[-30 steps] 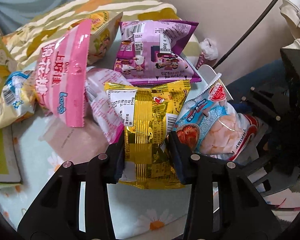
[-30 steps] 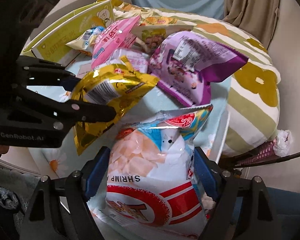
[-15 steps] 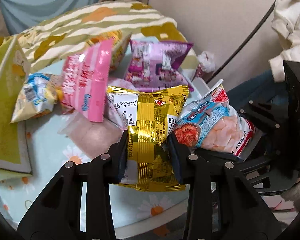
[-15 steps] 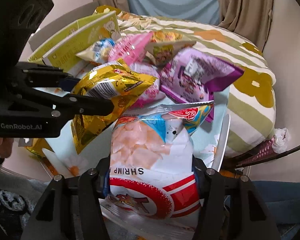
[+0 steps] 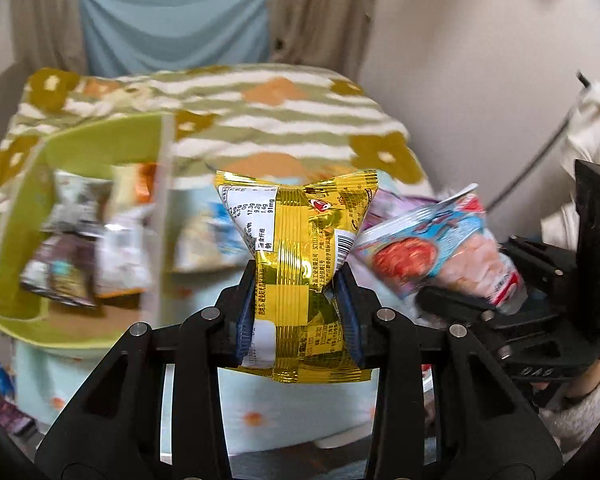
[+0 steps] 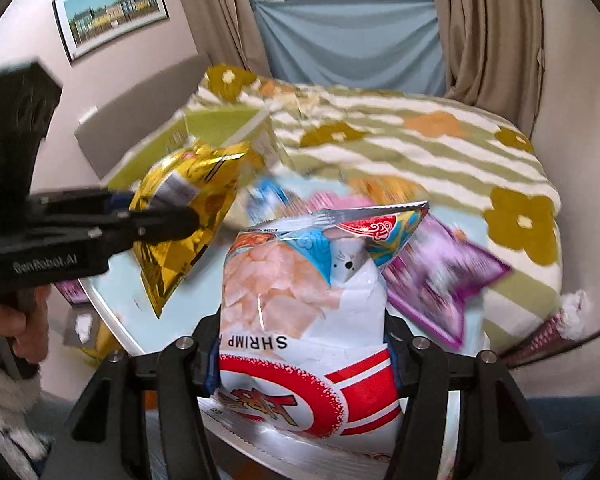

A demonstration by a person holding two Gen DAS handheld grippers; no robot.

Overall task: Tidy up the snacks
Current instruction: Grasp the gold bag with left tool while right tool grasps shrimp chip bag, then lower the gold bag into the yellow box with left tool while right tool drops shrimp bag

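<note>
Snacks lifted off bench since a second ago: crinkly gold foil packet (image 5: 300,264) pinched in left tongs (image 5: 298,308), glossy shrimp chip bag (image 6: 308,320) pinched in right tongs (image 6: 302,356). Green cardboard box (image 5: 28,216) now visible, blurred.

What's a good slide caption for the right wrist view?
Right claw grips a shrimp chips bag; left claw lifts a gold snack packet.

Left hand-held gripper (image 5: 296,304) & right hand-held gripper (image 6: 302,354): both clamped, raised side by side.
</note>
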